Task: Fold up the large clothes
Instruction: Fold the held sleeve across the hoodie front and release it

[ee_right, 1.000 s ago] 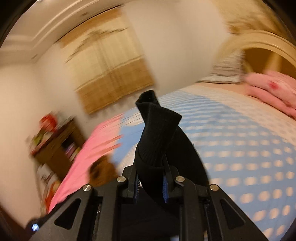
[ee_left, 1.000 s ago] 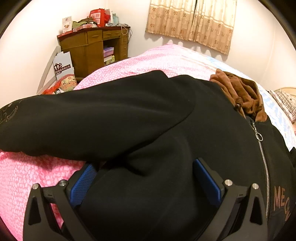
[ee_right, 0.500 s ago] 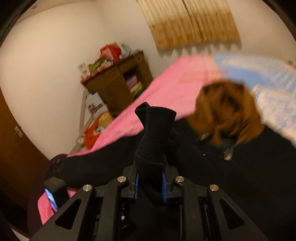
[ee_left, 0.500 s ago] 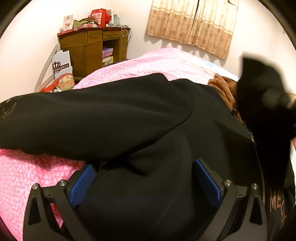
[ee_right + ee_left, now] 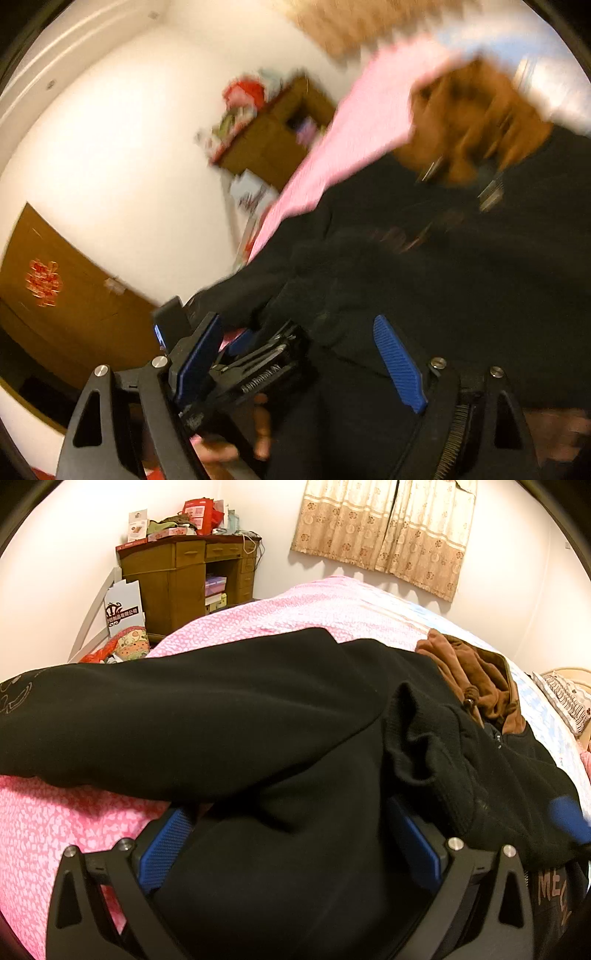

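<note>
A black zip jacket with a brown-lined hood lies spread on the pink bed cover. One sleeve is folded across the chest, and its ribbed cuff rests loose on the jacket front. My left gripper stands wide over the lower jacket, with a mound of black cloth between its blue pads. The jaws of my right gripper are opening above the jacket, and nothing is pinched between the pads. One of its blue pads shows blurred at the right edge of the left wrist view.
A wooden desk piled with boxes stands in the far left corner, with bags on the floor beside it. Curtains hang on the back wall. A pillow lies far right. A brown door is at the left.
My right gripper swung down and to the left with the sleeve cuff, laid it on the jacket front, and its jaws opened off it. The left gripper kept still.
</note>
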